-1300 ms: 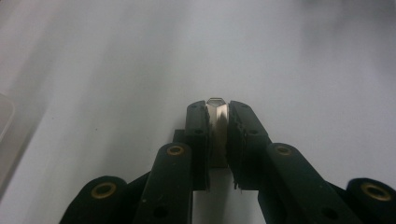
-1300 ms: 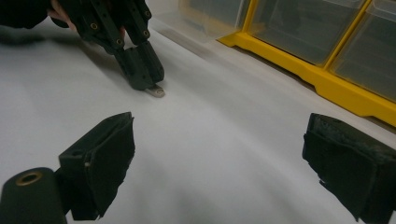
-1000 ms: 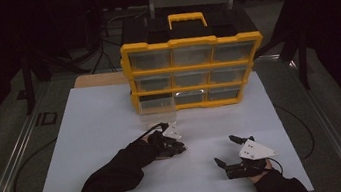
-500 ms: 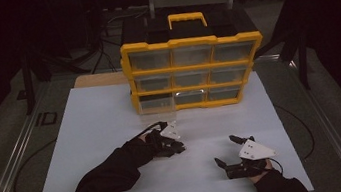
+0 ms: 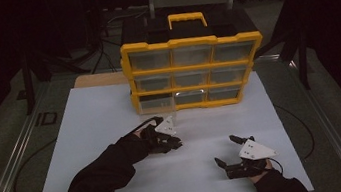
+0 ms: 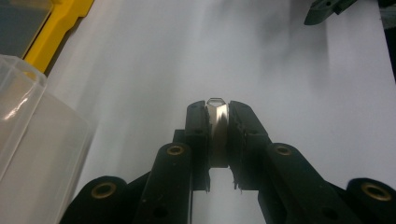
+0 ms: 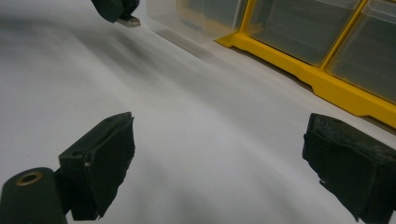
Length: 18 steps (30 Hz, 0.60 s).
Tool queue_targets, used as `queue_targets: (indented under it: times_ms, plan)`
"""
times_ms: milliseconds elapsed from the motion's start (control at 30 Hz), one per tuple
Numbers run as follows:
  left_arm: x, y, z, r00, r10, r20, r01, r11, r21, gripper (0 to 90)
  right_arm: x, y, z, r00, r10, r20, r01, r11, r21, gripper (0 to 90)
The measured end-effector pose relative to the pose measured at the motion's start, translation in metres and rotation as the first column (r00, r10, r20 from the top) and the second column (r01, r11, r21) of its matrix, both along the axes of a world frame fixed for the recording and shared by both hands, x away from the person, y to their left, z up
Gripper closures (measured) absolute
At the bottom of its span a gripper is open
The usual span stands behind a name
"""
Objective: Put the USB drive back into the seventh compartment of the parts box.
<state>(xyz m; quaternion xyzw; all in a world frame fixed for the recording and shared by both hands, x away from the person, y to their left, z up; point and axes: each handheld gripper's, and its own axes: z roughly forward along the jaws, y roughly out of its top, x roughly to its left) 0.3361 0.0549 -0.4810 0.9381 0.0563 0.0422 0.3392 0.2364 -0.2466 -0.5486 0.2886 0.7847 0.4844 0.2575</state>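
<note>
White board (image 5: 110, 114) is covering the table top, and everything else is sitting or hovering on it. Standing at its far edge is a yellow drawer cabinet (image 5: 194, 70) with three rows of clear drawers and a yellow handle on top. One clear drawer (image 6: 32, 140) is sticking out of the bottom row at the cabinet's left end, and in the left gripper view its rounded plastic corner is showing just beside the jaws.

Reaching in from the bottom left, a black sleeve (image 5: 103, 168) is carrying the left gripper (image 5: 178, 144) near the front of that pulled-out drawer. Its jaws are clamping tight on a small metal piece (image 6: 217, 126), a flat silvery thing with a pointed tip peeking out between the pads; what exactly it is I cannot tell. The piece is hanging above the white board, clear of the drawer.

Resting low near the front right of the board, well apart from the other, the right gripper (image 5: 227, 151) is lying with its jaws spread wide, nothing between the black pads (image 7: 109, 158).
</note>
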Motion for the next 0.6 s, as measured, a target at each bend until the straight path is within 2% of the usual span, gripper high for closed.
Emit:
queue_targets:
  times_ms: [100, 600]
  plan:
    - [0.001, 0.001, 0.004, 0.9999, -0.011, 0.006, 0.011, 0.9999, 0.012, 79.8, 0.000, 0.000, 0.000, 1.0000, -0.001, -0.001, 0.001, 1.000, 0.005, 9.3]
    - [0.007, 0.008, 0.027, 0.9999, 0.004, 0.014, -0.004, 1.0000, -0.005, 79.8, 0.001, -0.001, 0.000, 1.0000, -0.001, -0.002, 0.001, 1.000, 0.009, 9.3]
